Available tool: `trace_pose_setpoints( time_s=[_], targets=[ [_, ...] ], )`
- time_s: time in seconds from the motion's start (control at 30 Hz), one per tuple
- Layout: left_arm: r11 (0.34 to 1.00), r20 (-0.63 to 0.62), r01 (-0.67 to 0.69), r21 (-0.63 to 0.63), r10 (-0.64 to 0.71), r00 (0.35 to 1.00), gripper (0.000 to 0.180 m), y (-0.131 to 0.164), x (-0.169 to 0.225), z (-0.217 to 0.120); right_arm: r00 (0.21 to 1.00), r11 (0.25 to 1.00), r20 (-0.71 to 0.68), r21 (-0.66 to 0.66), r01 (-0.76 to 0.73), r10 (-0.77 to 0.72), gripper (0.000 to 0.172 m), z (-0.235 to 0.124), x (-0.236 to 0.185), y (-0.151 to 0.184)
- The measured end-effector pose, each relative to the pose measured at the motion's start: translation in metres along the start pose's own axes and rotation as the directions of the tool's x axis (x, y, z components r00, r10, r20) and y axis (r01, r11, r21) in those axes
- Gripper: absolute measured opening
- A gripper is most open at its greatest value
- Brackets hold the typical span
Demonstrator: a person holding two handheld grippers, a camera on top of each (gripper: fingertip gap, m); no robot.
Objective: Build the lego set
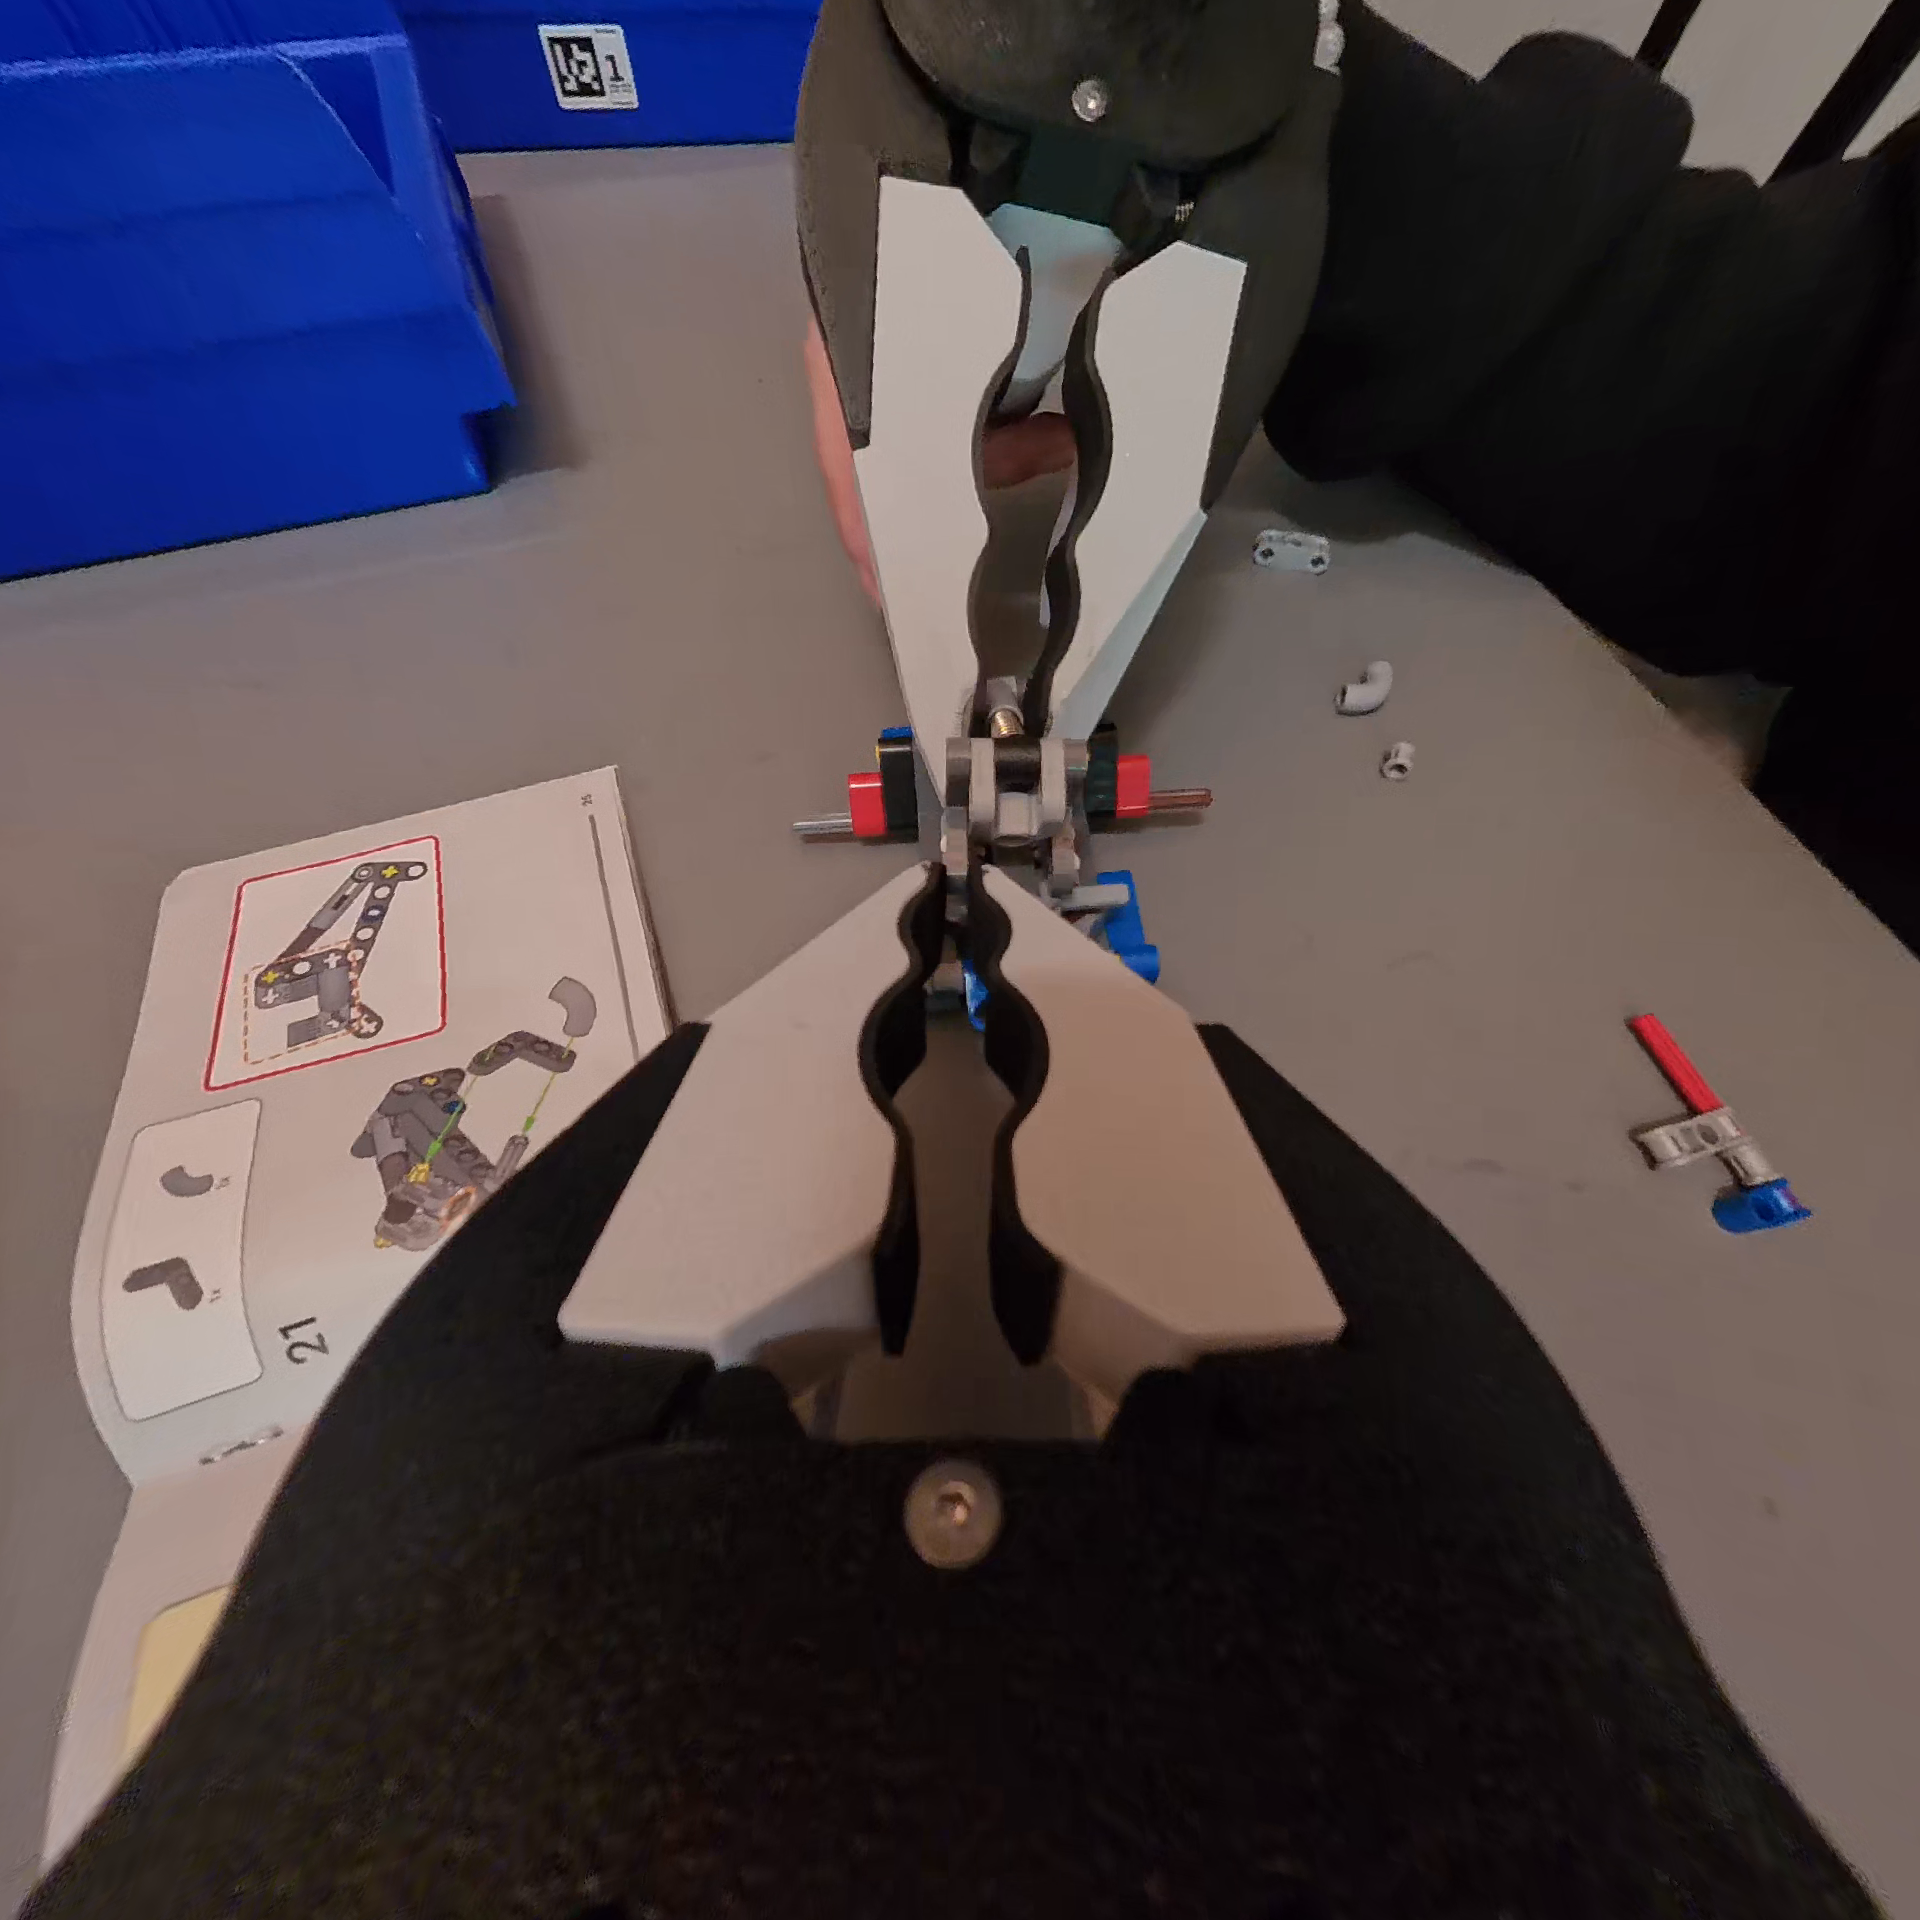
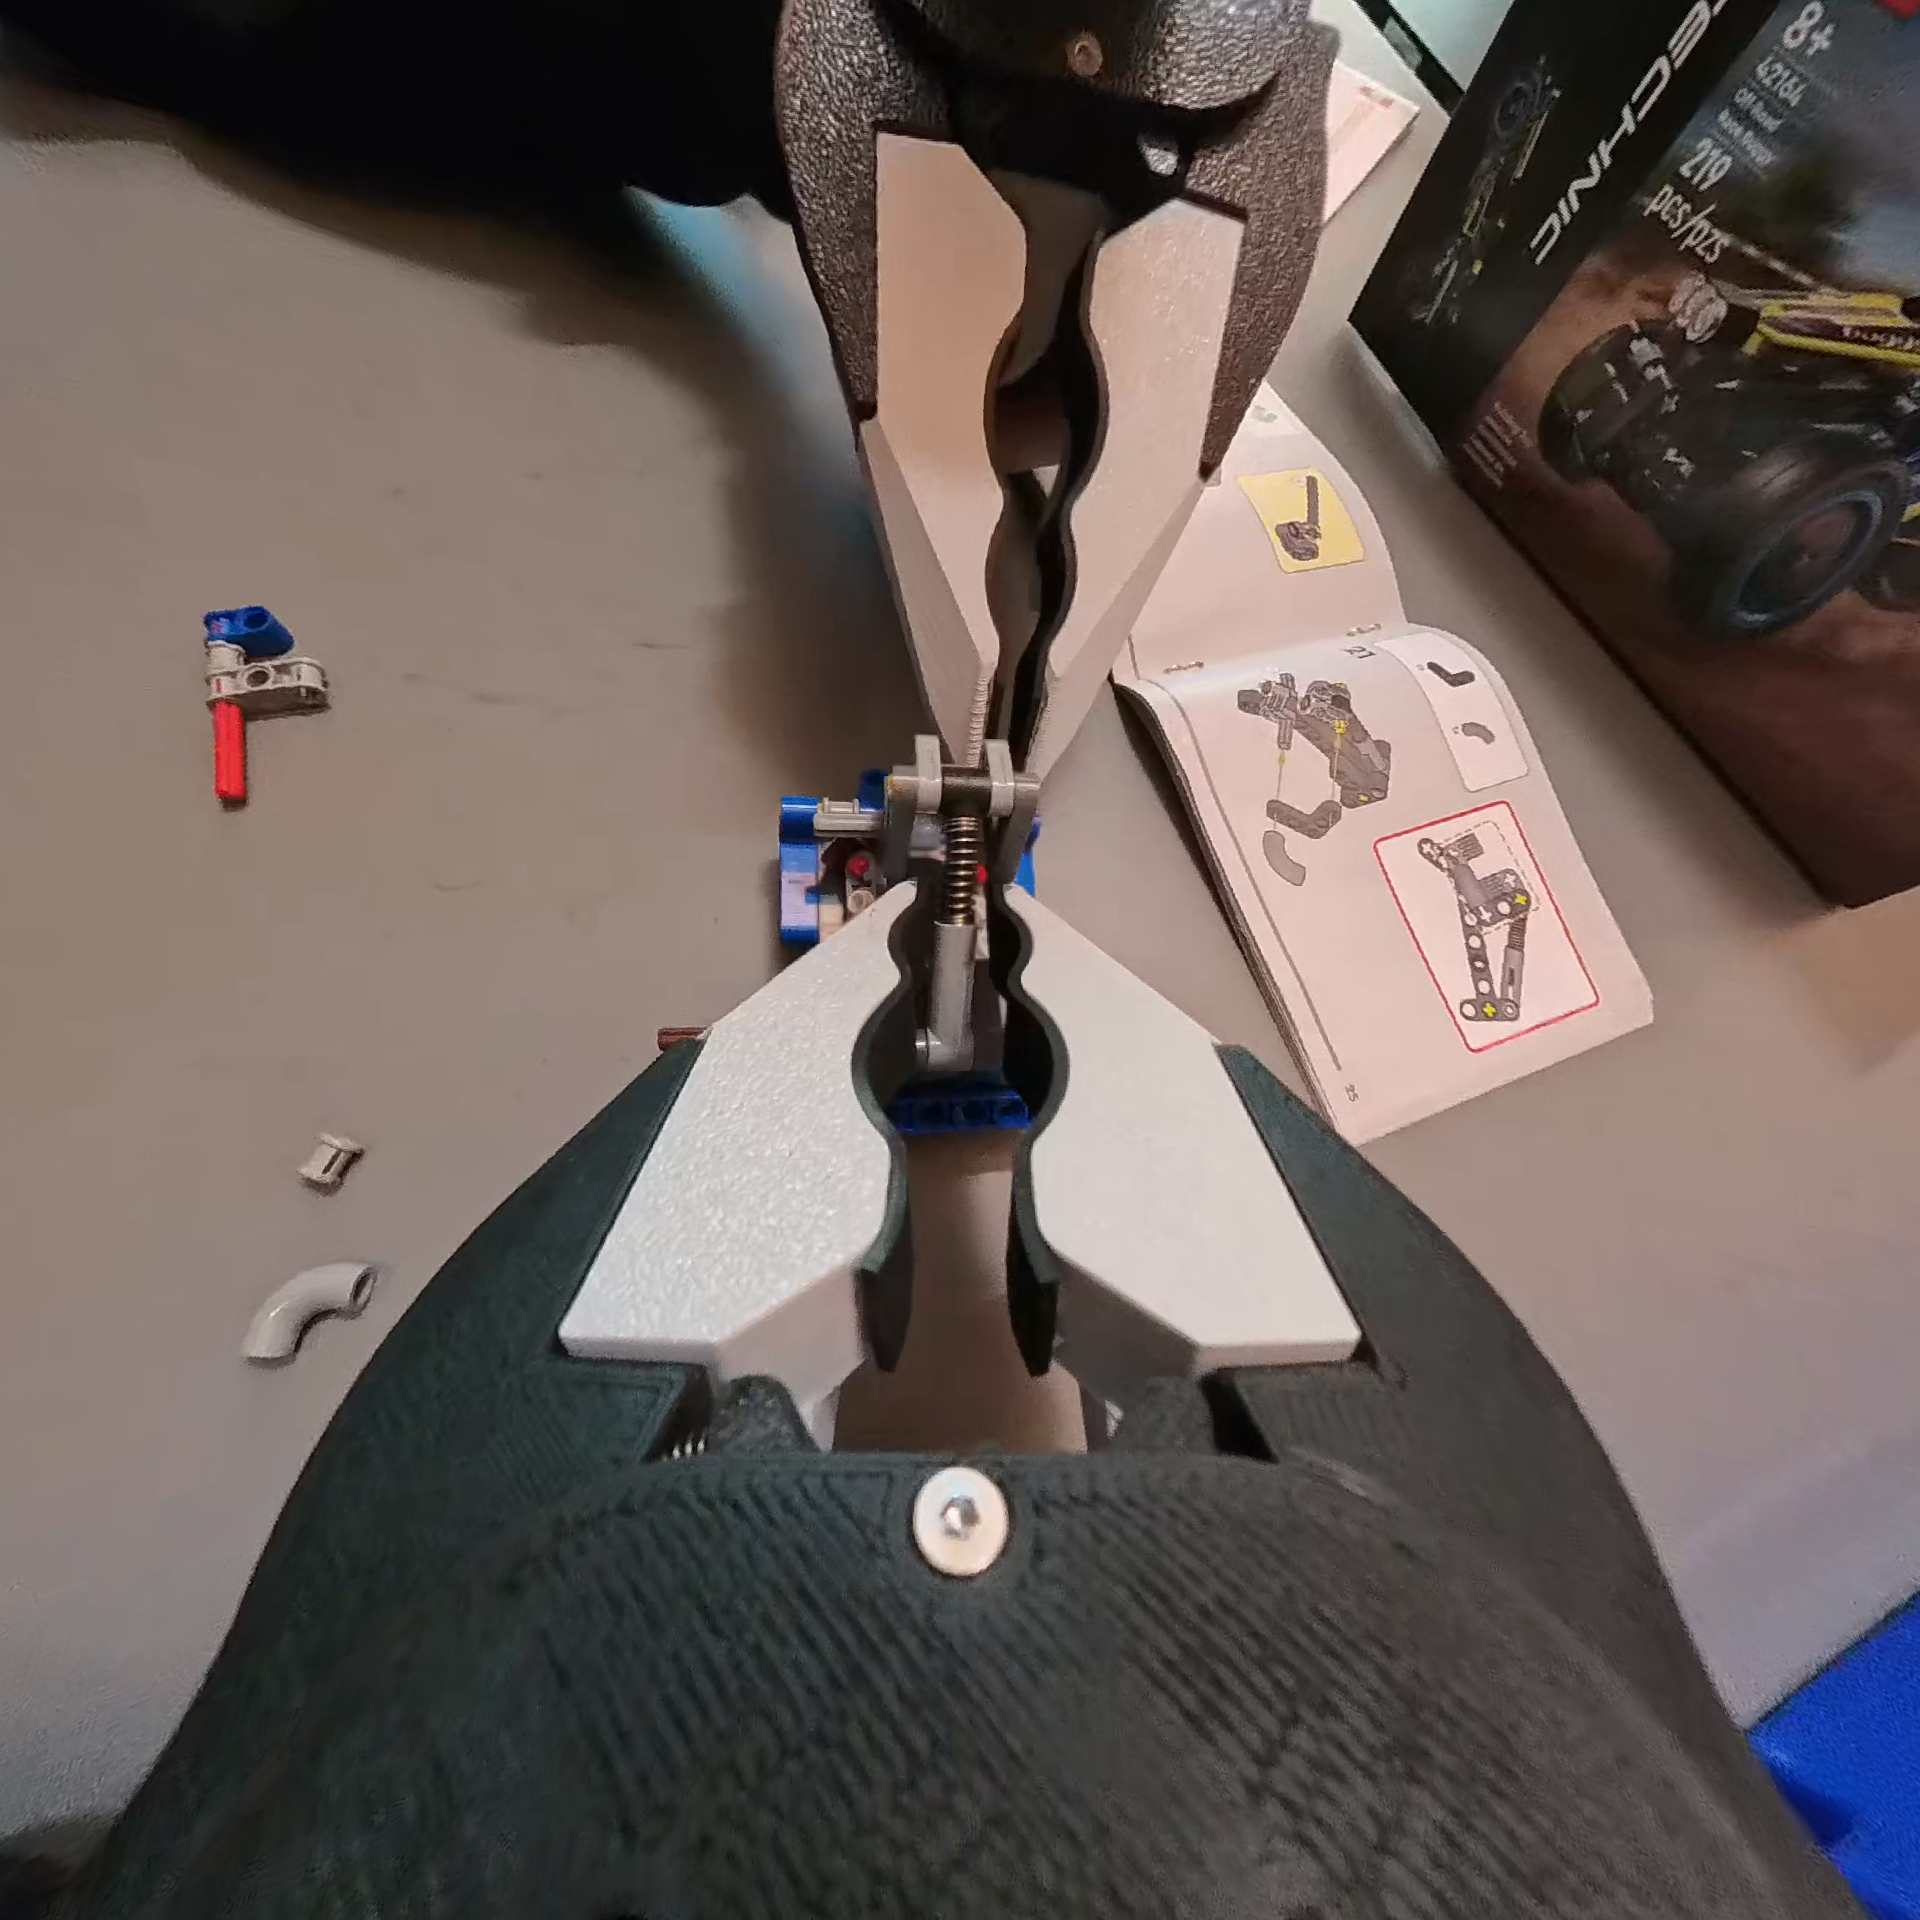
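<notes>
A small brick assembly (image 1: 1013, 790) of grey, black, red and blue parts rests on the grey table (image 1: 1455, 935) between the two grippers, which face each other. My left gripper (image 1: 961, 883) is shut on a thin grey beam (image 1: 958, 847) at the near side of the assembly. It also shows in the right wrist view (image 2: 1000, 717), coming in from above. My right gripper (image 2: 961, 899) is shut on the grey shock absorber (image 2: 954, 956) with its metal spring, which is part of the assembly (image 2: 914, 800). In the left wrist view the right gripper (image 1: 1013, 701) shows at the spring end.
An open instruction booklet (image 1: 416, 1039) lies left of the assembly. Blue bins (image 1: 208, 291) stand behind it, and a dark product box (image 2: 1683, 364) lies beyond the booklet. Loose on the table are a red-axle sub-assembly (image 1: 1704, 1132), a grey elbow (image 1: 1363, 688), a small bush (image 1: 1397, 761) and a grey connector (image 1: 1290, 551). My two grippers' fingertips are within a few centimetres of each other.
</notes>
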State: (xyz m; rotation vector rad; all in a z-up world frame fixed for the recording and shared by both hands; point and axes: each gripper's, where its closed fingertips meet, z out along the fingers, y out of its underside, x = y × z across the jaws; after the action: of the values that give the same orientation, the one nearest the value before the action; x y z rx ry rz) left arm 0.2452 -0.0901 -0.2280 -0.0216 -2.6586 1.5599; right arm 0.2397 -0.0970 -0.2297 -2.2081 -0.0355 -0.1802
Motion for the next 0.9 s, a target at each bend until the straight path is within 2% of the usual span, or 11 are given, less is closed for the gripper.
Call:
trace_pose_setpoints(
  time_s=[0.17,0.3,0.43,0.6,0.73,0.9],
  targets=[
    [0.996,0.005,-0.079,-0.040,0.080,0.997,0.006,0.000,-0.006,-0.001,1.000,0.998,0.004,0.059,0.016,-0.016,0.004,0.001,0.002,0.000],
    [0.999,-0.037,-0.033,-0.027,0.032,0.999,0.020,0.002,-0.010,-0.001,1.000,0.993,-0.011,0.118,-0.005,0.007,0.004,0.001,0.001,-0.001],
    [0.999,-0.092,0.051,0.007,-0.050,0.994,0.018,0.002,-0.009,-0.001,0.999,0.992,-0.028,0.123,-0.022,0.026,0.003,-0.001,0.003,0.000],
    [0.999,-0.172,0.046,0.008,-0.044,0.984,0.012,0.001,-0.004,0.003,0.999,0.987,-0.014,0.156,-0.049,0.052,0.004,-0.001,0.003,0.000],
    [0.994,-0.230,0.102,-0.027,-0.106,0.967,0.010,0.002,-0.005,0.008,0.998,0.987,-0.036,0.156,-0.037,0.044,0.003,-0.001,0.006,0.000],
    [0.994,-0.268,0.105,-0.009,-0.103,0.958,0.006,0.000,0.000,0.005,0.996,0.983,-0.090,0.181,-0.012,0.029,0.004,-0.005,0.012,-0.001]
  ],
)
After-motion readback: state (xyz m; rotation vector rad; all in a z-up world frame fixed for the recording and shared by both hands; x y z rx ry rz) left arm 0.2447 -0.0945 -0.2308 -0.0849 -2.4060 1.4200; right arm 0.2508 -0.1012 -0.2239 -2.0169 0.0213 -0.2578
